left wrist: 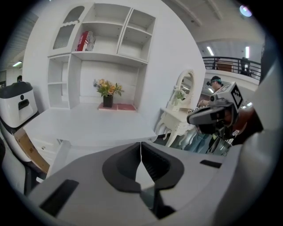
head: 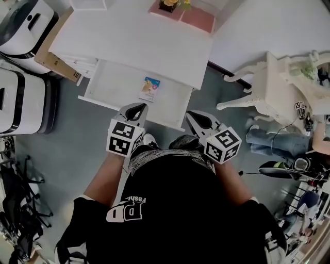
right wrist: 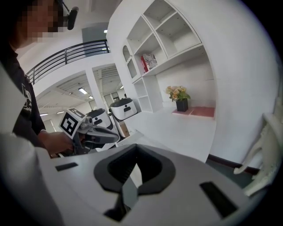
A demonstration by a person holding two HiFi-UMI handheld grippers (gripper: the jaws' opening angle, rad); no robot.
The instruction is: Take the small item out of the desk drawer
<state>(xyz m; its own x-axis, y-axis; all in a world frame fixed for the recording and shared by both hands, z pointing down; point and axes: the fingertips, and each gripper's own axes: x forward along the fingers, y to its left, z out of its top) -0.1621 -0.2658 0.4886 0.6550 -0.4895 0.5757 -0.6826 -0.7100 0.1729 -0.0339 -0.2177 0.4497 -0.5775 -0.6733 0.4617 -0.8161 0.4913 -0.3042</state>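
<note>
The white desk (head: 134, 41) has its drawer (head: 113, 77) pulled out toward me. In the drawer lies a small colourful flat item (head: 149, 88), right of the middle. My left gripper (head: 136, 108) is shut and empty, with its tip over the drawer's front edge just short of the item. Also shut with nothing in it, my right gripper (head: 192, 116) hangs off the drawer's right front corner. In the left gripper view the shut jaws of the left gripper (left wrist: 141, 148) point at the desk top (left wrist: 88, 126), and the right gripper (left wrist: 212, 115) shows at the right. The right gripper (right wrist: 135, 150) faces the desk's edge.
White appliances (head: 23, 28) and a cardboard box (head: 54, 56) stand left of the desk. An ornate white vanity table (head: 268, 87) is at the right, with clutter beyond it. A flower pot (head: 170, 4) on a pink mat sits at the desk's back, under wall shelves (left wrist: 106, 39).
</note>
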